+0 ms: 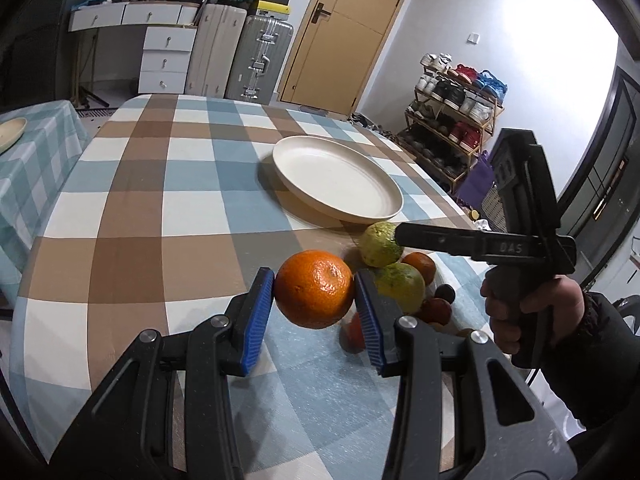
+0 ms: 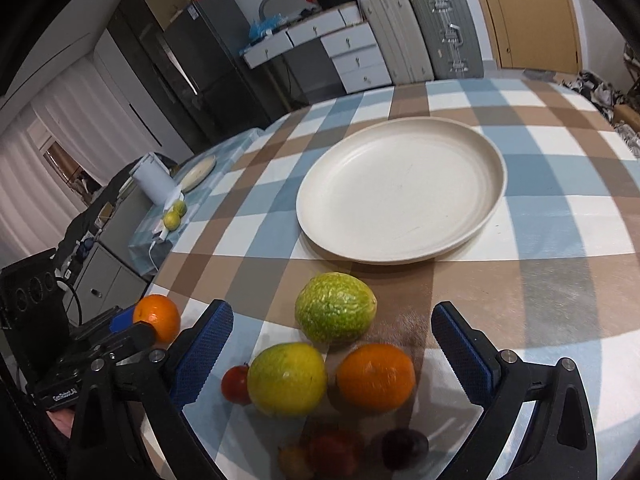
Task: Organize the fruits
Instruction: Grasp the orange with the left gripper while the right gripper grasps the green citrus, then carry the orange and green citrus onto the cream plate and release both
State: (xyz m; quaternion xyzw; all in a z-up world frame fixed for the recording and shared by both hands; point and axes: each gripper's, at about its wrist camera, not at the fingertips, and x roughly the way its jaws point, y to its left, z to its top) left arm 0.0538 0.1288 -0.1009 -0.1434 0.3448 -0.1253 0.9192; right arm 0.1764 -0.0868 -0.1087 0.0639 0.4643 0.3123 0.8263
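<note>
My left gripper (image 1: pixel 314 294) is shut on an orange (image 1: pixel 314 289) and holds it above the checked tablecloth; it also shows in the right wrist view (image 2: pixel 157 317). A cream plate (image 1: pixel 337 179) (image 2: pixel 401 195) lies empty further back. My right gripper (image 2: pixel 332 350) is open, hovering over a pile of fruit: a bumpy green citrus (image 2: pixel 335 308), a yellow-green citrus (image 2: pixel 286 379), another orange (image 2: pixel 375 377), a small red fruit (image 2: pixel 235 384) and darker fruits below. In the left wrist view the right gripper's finger (image 1: pixel 440 237) overlaps the green citrus (image 1: pixel 378 243).
The table (image 1: pixel 132 216) has a checked cloth. A side table at the left holds a second plate (image 1: pixel 10 133) and, in the right wrist view, two small citrus (image 2: pixel 175 215) and a white container (image 2: pixel 152 178). Suitcases, drawers, a door and a shoe rack stand behind.
</note>
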